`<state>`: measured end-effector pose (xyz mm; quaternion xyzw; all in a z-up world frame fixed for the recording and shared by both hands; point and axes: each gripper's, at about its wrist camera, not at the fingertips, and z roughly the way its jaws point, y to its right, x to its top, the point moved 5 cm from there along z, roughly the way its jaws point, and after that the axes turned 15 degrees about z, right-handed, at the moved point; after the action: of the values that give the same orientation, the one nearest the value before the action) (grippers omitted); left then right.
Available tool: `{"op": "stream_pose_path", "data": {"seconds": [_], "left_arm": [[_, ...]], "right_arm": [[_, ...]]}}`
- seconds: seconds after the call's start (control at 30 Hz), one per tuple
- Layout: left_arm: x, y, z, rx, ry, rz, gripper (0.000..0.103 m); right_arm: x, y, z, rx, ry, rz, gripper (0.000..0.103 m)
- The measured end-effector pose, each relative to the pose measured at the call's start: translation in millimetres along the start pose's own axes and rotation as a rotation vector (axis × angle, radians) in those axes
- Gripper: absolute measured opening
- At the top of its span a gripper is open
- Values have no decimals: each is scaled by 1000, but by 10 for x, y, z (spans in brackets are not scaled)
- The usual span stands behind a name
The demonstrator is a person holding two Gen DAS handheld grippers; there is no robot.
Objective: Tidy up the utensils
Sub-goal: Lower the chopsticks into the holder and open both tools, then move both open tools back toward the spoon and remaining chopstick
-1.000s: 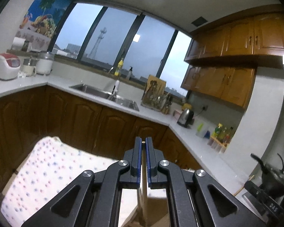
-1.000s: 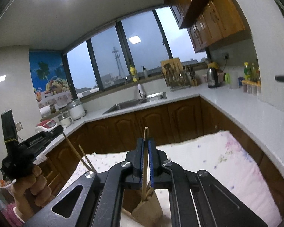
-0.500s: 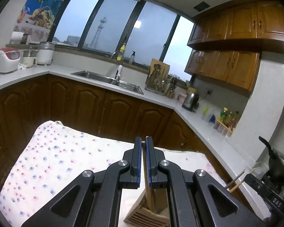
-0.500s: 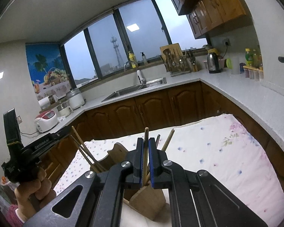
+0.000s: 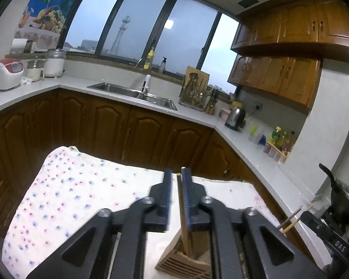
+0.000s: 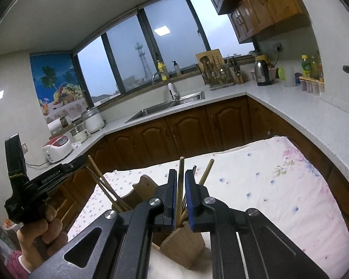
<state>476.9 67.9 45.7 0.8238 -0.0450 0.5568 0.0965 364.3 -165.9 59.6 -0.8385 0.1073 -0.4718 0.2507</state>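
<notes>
A wooden utensil holder stands on the flowered tablecloth. My left gripper hovers over it, jaws opening. A wooden chopstick stands between them with its lower end in the holder, leaning at the right pad, with a gap on its left. My right gripper is over the same holder, jaws opening a little around another upright chopstick, with a slit showing beside it. More chopsticks stick out of the holder. A hand carries the left gripper at the left.
Brown cabinets and a white L-shaped counter with a sink run behind the table. A rice cooker stands far left, a steel kettle and bottles at the right. A dark kettle sits close at the right edge.
Both grippers dipped toward the table, bringing the holder into view with the chopsticks' lower ends in it. Both pairs of jaws, pressed on their chopsticks before, have parted.
</notes>
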Motion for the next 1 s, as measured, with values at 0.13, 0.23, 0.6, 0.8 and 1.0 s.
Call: {"op": "stream_pose_path", "data": {"seconds": [0.13, 0.23, 0.6, 0.8, 1.0], "left_arm": [[17, -86, -140, -8, 15, -35, 40], [16, -123, -292, -2, 35, -53, 60], [-311, -71, -970, 37, 23, -31, 93], [-415, -35, -1343, 44, 0, -15, 96], [-538, -23, -1748, 40, -14, -17, 97]], "right_arm": [[12, -11, -129, 13, 43, 10, 52], [37, -35, -302, 43, 88, 32, 70], [-124, -125, -784, 83, 105, 17, 100], [-246, -85, -1050, 77, 88, 21, 100], [-385, 9, -1290, 62, 70, 35, 100]]}}
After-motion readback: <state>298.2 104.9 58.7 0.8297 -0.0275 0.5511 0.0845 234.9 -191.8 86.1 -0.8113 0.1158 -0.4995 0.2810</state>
